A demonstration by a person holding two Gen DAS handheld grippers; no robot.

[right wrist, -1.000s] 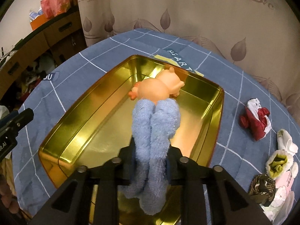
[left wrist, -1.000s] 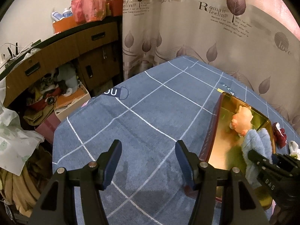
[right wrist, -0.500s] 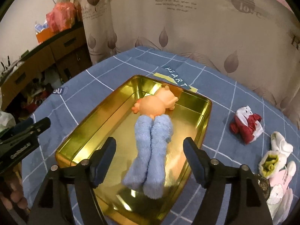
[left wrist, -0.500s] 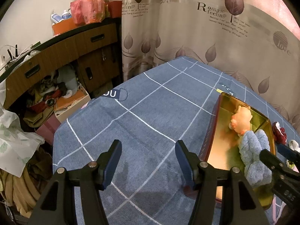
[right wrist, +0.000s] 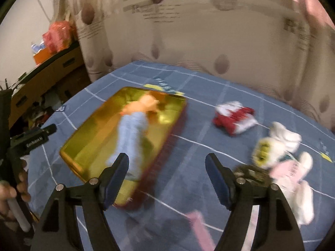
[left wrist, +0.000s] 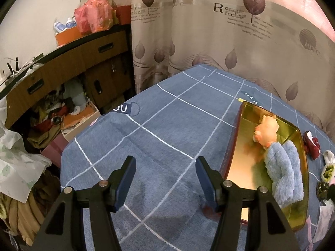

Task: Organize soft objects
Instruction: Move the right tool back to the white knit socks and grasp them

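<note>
Tin [left wrist: 304, 167] of gold metal sits on the blue checked cloth [left wrist: 167, 129], and the blue towel roll [left wrist: 285, 171] lies inside it, touching the orange pig toy [left wrist: 267, 128]; that piece looks delivered. Right gripper [right wrist: 167, 168] has just been opening and stands wide with nothing between its jaws, blurred in its own view; left gripper [left wrist: 165, 176] hangs wide and empty over bare cloth beside the tin. Red-and-white bundle [right wrist: 234, 119] and a heap of pale socks [right wrist: 278, 146] wait well apart from the tin; the next move, I'd judge, is to drop onto one and pinch it firmly.
</note>
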